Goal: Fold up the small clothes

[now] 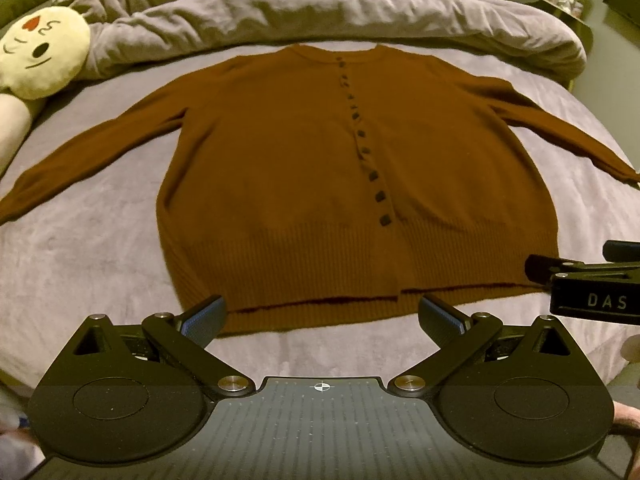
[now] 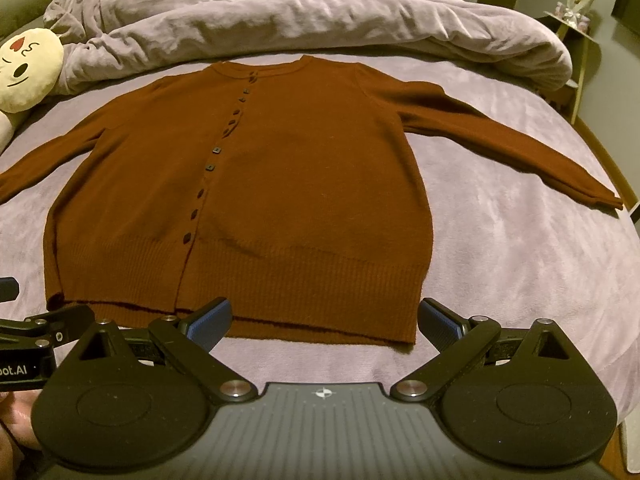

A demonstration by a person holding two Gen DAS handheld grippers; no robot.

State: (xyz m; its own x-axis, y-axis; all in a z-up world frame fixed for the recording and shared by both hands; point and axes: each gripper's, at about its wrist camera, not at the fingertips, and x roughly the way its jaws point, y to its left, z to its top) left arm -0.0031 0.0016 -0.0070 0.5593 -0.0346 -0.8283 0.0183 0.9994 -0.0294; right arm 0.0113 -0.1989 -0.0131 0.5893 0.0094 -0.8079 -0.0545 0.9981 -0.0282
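The brown cardigan (image 1: 320, 184) lies flat on the bed (image 1: 100, 248), buttons up, sleeves spread wide. It looks soft and floppy, so it will likely sag when lifted. The hem corners or sleeves look good to grab. The left gripper (image 1: 322, 316) and right gripper (image 2: 324, 320) are both spread wide, holding nothing.

Cardigans: one (image 1: 304, 168)
Sleeves: two, spread out
Grippers: two, left (image 1: 322, 320) and right (image 2: 324, 322)
Duvets: one, bunched (image 1: 320, 12)
Plush toys: one (image 1: 40, 52)
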